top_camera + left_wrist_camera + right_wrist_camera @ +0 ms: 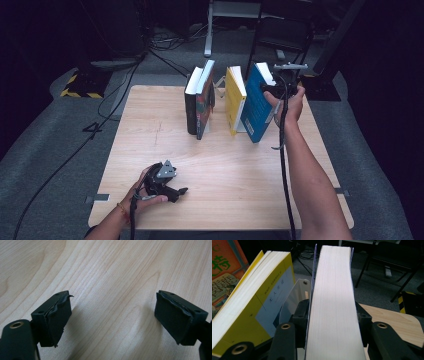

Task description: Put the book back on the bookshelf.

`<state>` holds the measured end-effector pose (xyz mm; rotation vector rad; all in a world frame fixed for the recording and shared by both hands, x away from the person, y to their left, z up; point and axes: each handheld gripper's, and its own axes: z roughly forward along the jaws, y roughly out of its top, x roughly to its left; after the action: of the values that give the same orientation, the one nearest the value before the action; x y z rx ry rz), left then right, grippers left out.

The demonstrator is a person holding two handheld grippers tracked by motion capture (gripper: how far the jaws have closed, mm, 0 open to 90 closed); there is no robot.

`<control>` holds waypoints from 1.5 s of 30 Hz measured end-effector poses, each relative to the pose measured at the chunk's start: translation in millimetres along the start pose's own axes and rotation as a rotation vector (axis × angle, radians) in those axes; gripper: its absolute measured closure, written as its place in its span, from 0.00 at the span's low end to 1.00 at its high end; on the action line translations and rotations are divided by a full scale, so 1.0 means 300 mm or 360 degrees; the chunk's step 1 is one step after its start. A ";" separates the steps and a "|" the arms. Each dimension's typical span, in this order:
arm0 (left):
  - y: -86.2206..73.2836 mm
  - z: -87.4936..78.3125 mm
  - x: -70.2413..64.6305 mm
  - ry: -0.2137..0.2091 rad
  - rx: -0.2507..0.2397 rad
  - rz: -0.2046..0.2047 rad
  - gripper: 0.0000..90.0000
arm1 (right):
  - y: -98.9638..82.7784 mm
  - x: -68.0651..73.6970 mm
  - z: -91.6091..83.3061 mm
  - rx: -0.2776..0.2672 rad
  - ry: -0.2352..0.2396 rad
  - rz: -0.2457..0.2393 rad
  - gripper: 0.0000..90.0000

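1. R gripper (272, 90) is at the far R part of the table (150, 150), jaws set on either side of the blue book (257, 107), gripping it by its page block.
2. In the R gripper view the blue book (334, 310) fills the gap betw. the two jaws; its white page edge runs up the middle, blue covers touching the pads on both sides. Clamped on the book.
3. Blue book leans, top tilted away from the yellow one, bottom edge on the tabletop, just in front of the R hand (292, 105).
4. Yellow book (235, 100) stands just beside the blue one, on the side away from the R hand; in the R gripper view it (249, 315) sits left of the near jaw, close but apart.
5. A pale bookend plate (294, 297) shows betw. yellow and blue books, right by the left jaw's tip.
6. Further that way, well apart from the R fingers: a dark book (191, 102) and a book w/ red cover (205, 100), upright, pressed together.
7. L gripper (172, 190) rests at the near L part of the table, well apart from all the books, held in the L hand (145, 195).
8. L gripper view: both pads (58, 317) spread wide, just bare wood (112, 277) betw. them. Released, holding nothing.
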<state>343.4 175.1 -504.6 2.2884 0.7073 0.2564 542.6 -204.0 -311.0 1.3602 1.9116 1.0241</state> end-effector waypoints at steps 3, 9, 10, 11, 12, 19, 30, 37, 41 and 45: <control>0.000 0.000 0.000 0.0000 0.0001 0.0003 0.16 | -0.002 -0.002 -0.001 -0.0002 0.0012 0.0002 0.64; 0.001 0.000 0.001 -0.0001 0.0001 0.0007 0.16 | -0.007 0.000 -0.009 0.0010 0.0039 -0.0002 0.62; 0.001 0.001 0.001 -0.0002 0.0001 0.0008 0.16 | -0.007 -0.001 -0.011 0.0014 0.0043 -0.0003 0.61; 0.001 0.001 0.001 -0.0003 0.0001 0.0008 0.16 | -0.008 -0.001 -0.013 0.0021 0.0045 -0.0009 0.61; 0.001 0.001 0.001 -0.0003 0.0001 0.0009 0.16 | -0.008 -0.001 -0.015 0.0027 0.0045 -0.0018 0.60; 0.002 0.001 0.001 -0.0007 0.0003 0.0009 0.16 | -0.017 -0.008 -0.037 0.0059 0.0072 -0.0044 0.57; 0.003 0.002 0.001 -0.0006 0.0003 0.0011 0.16 | -0.036 -0.013 -0.074 0.0099 0.0114 -0.0112 0.53; 0.003 0.003 0.001 -0.0008 0.0003 0.0011 0.16 | -0.050 -0.018 -0.098 0.0101 0.0147 -0.0139 0.52; 0.004 0.003 0.002 -0.0009 0.0003 0.0013 0.16 | -0.061 -0.016 -0.108 0.0106 0.0163 -0.0164 0.50; 0.004 0.003 0.002 -0.0010 0.0003 0.0012 0.16 | -0.075 -0.013 -0.122 0.0097 0.0179 -0.0196 0.48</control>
<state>344.6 174.1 -504.5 2.2928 0.6962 0.2523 503.1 -221.2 -310.1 1.2236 2.0972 1.0082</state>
